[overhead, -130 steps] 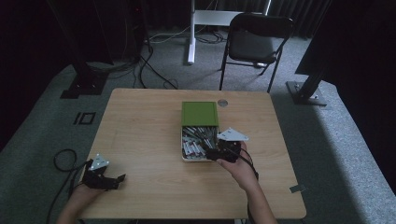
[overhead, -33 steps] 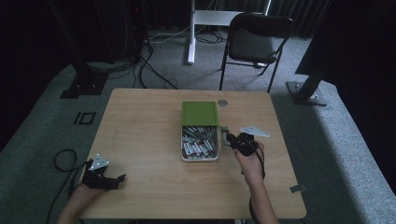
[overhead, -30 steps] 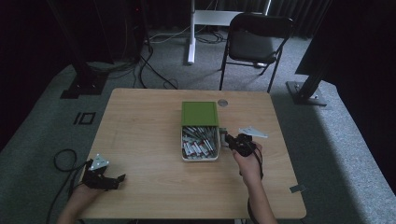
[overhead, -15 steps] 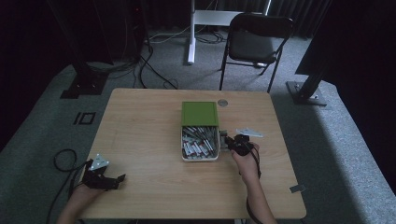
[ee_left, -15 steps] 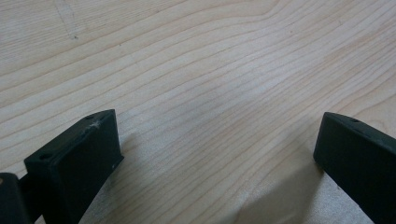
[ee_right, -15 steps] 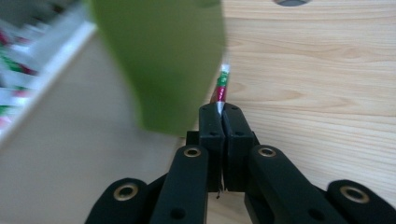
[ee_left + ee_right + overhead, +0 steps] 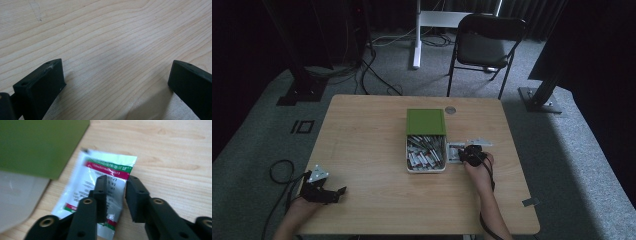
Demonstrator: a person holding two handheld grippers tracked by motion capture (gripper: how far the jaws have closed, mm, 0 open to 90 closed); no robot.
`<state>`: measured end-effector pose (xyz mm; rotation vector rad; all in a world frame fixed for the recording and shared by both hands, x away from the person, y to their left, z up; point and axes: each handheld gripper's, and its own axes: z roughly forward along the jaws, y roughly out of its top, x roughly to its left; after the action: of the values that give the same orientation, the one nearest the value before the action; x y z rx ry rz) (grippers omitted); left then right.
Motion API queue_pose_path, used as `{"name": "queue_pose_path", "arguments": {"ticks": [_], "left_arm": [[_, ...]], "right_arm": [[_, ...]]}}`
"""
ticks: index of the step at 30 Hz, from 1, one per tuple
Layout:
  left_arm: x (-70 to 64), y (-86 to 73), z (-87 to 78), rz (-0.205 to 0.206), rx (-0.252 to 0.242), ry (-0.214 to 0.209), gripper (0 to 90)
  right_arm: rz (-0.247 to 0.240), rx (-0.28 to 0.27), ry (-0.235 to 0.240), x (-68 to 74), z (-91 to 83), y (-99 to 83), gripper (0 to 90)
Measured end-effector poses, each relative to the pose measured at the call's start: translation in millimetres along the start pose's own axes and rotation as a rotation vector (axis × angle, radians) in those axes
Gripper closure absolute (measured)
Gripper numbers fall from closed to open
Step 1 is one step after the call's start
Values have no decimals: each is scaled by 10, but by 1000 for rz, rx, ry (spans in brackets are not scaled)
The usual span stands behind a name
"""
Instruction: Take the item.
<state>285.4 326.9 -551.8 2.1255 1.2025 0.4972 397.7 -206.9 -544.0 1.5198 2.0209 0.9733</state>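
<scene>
A white box (image 7: 410, 159) holding several sachets sits mid-table, with its green lid (image 7: 426, 121) lying at its far end. One white sachet (image 7: 454, 151) with red and green print lies flat on the table, right beside the box. My right gripper (image 7: 467, 156) hovers over that sachet (image 7: 100, 177); its jaws (image 7: 116, 181) stand a little apart, with the sachet's edge under the gap. My left gripper (image 7: 337, 192) rests at the table's near left corner. In the left gripper view its jaws (image 7: 115, 82) are wide open over bare wood.
A small round grommet (image 7: 450, 109) sits in the tabletop behind the lid. A folding chair (image 7: 484, 45) and stand bases are on the carpet beyond the table. The green lid (image 7: 40, 145) and box wall (image 7: 17, 195) are left of my right jaws.
My right gripper went from over the box to its right side, then edged back towards the box. The sachet now lies on the table. The left gripper has not moved.
</scene>
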Motion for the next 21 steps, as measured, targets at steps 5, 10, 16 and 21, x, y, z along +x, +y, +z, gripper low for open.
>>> {"name": "queue_pose_path", "arguments": {"ticks": [5,10,16,21], "left_arm": [[0,0,0,0,0,0,13],[0,0,0,0,0,0,14],[0,0,0,0,0,0,13],[0,0,0,0,0,0,13]], "right_arm": [[-13,-7,-7,-30,-46,-16,525],[-9,-27,-20,-82,-141,-12,432],[6,-36,-42,-185,-266,-57,357],[36,-37,-69,-301,-341,-135,274]]}}
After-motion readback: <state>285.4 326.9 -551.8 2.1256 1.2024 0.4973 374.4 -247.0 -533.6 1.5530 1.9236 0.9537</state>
